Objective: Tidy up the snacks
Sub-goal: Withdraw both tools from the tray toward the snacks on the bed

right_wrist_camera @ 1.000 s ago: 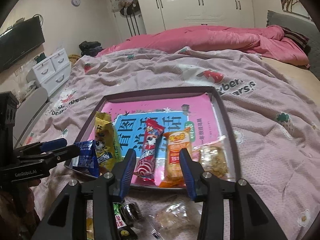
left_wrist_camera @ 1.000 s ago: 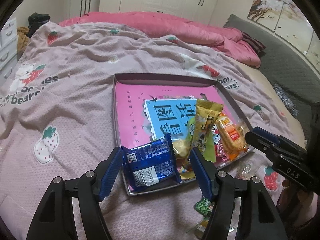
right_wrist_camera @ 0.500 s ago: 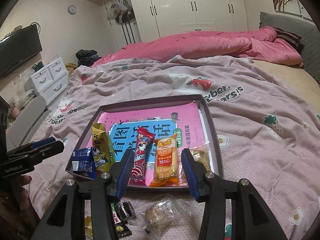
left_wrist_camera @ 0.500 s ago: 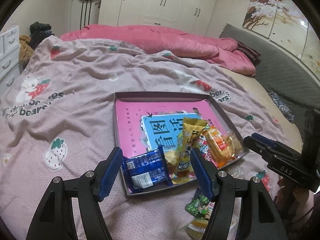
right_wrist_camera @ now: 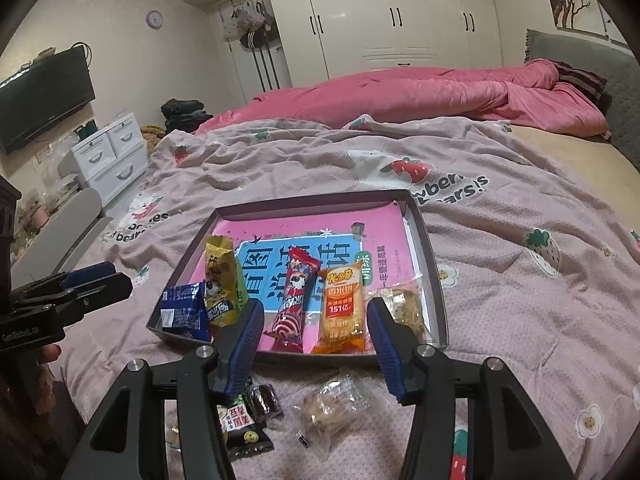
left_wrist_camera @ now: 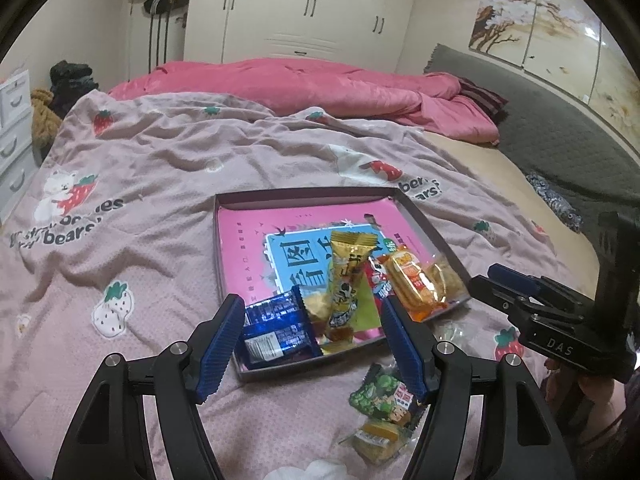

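Observation:
A shallow dark tray (left_wrist_camera: 240, 368) (right_wrist_camera: 436, 280) with a pink and blue liner lies on the bed. Along its near edge lie a blue packet (left_wrist_camera: 276, 326) (right_wrist_camera: 182, 312), a yellow packet (left_wrist_camera: 348, 276) (right_wrist_camera: 222, 276), a red-and-white packet (right_wrist_camera: 294, 296), an orange packet (right_wrist_camera: 344, 308) (left_wrist_camera: 412, 280) and a clear-wrapped biscuit (right_wrist_camera: 404, 308). Loose on the blanket are a green packet (left_wrist_camera: 384, 394), a clear-wrapped pastry (right_wrist_camera: 334, 404) and dark packets (right_wrist_camera: 248, 420). My left gripper (left_wrist_camera: 314, 346) is open and empty above the tray's near edge. My right gripper (right_wrist_camera: 316, 344) is open and empty just before the tray.
The pink strawberry-print blanket (left_wrist_camera: 132, 184) covers the bed, with a bunched pink duvet (left_wrist_camera: 312, 88) at the far end. A white drawer unit (right_wrist_camera: 108, 156) stands off the bed's left side. A grey headboard (left_wrist_camera: 560, 136) runs along the right.
Both grippers have drawn back and up from the tray, so the tray looks smaller and further. The blue packet stays in the tray. More loose snacks on the blanket have come into view.

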`<state>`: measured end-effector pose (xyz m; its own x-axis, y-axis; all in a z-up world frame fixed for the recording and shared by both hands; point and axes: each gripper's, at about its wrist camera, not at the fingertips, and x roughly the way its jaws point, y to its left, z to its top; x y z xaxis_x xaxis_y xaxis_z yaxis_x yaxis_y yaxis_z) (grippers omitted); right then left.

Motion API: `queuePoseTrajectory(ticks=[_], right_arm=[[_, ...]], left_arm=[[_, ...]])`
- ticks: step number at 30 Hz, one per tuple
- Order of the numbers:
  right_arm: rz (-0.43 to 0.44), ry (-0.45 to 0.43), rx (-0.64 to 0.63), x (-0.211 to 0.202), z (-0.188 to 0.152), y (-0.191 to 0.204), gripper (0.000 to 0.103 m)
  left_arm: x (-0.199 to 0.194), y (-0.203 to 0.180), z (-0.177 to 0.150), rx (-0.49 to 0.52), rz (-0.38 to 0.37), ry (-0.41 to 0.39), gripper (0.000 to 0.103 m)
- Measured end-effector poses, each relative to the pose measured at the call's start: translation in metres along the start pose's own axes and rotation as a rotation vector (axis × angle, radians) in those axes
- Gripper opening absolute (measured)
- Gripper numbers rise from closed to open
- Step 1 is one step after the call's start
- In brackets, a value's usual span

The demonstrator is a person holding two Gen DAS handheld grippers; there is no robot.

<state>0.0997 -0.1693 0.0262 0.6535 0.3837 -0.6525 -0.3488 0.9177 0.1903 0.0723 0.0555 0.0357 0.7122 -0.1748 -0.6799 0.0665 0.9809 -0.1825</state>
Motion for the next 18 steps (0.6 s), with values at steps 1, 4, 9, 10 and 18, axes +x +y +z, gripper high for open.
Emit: queuePoseTrajectory(ticks=[1, 4, 9, 10, 18], right_arm=[[0.001, 0.001, -0.001, -0.001, -0.001, 0.0, 0.053], [-0.003, 0.006, -0.007, -0.004, -0.005, 0.001, 0.054], [-0.004, 0.017, -0.007, -0.008, -0.012, 0.0, 0.054], [-0.005, 0.019, -0.007, -0.009, -0.013, -0.001, 0.054], [-0.005, 0.039, 0.004, -0.012, -0.025, -0.003, 0.055]], left_arm=[[0.0, -0.001, -0.001, 0.003, 0.002, 0.0, 0.072], [-0.002, -0.005, -0.005, 0.015, 0.007, 0.006, 0.072], [-0.004, -0.013, -0.012, 0.041, 0.006, 0.018, 0.072], [-0.005, -0.015, -0.013, 0.043, 0.006, 0.019, 0.072], [-0.007, -0.029, -0.025, 0.08, 0.005, 0.041, 0.072]])
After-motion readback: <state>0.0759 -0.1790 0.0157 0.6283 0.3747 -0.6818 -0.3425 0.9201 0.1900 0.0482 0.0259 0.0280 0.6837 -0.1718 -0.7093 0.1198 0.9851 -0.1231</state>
